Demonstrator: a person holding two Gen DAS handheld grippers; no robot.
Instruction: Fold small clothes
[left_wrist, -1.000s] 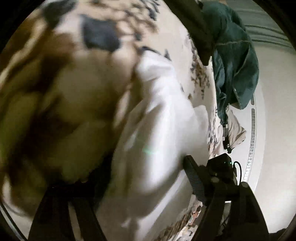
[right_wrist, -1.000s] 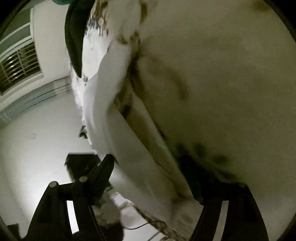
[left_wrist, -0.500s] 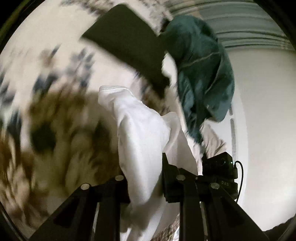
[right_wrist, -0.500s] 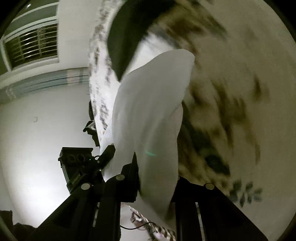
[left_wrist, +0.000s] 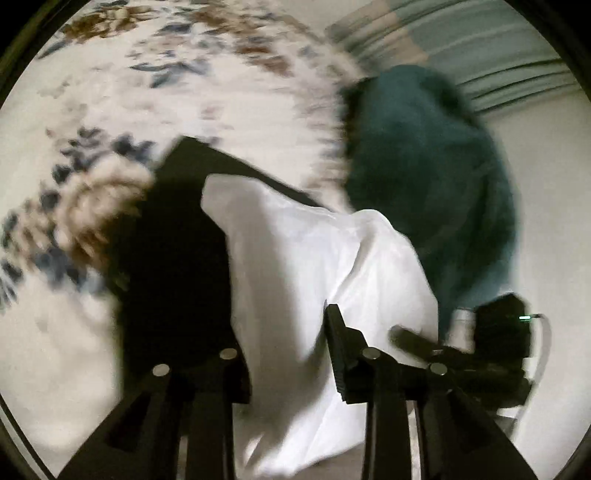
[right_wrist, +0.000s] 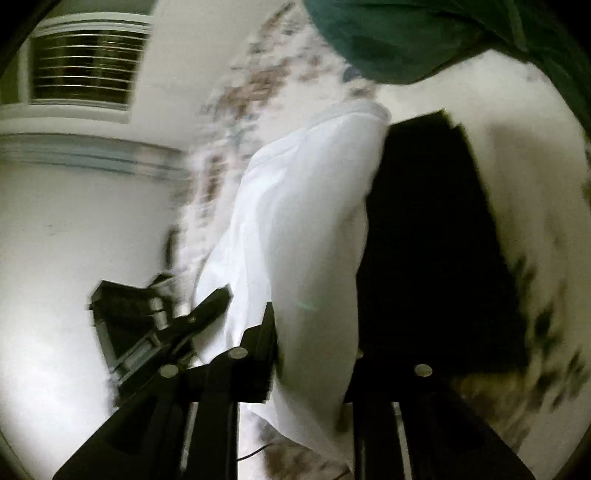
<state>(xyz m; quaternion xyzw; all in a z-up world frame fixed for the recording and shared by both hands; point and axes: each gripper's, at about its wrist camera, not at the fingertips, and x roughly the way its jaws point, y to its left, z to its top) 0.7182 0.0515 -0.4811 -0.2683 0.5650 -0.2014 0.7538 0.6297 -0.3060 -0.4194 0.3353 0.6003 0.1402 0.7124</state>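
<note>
A white garment (left_wrist: 317, 266) hangs bunched between the fingers of my left gripper (left_wrist: 286, 354), which is shut on it above a floral bedsheet (left_wrist: 184, 74). The same white garment (right_wrist: 295, 236) also passes between the fingers of my right gripper (right_wrist: 312, 354), which is shut on it. The other gripper shows in each view, low right in the left wrist view (left_wrist: 480, 354) and low left in the right wrist view (right_wrist: 162, 325). A black folded garment (left_wrist: 173, 258) lies on the sheet behind the white one; it also shows in the right wrist view (right_wrist: 432, 243).
A dark green garment (left_wrist: 432, 177) lies heaped at the bed's edge, also at the top of the right wrist view (right_wrist: 406, 33). A white wall (right_wrist: 74, 221) and a barred window (right_wrist: 81, 66) lie beyond the bed.
Both grippers closed on the white garment and lifted it off the sheet. The views swung, so that the black garment now lies right behind the white one.
</note>
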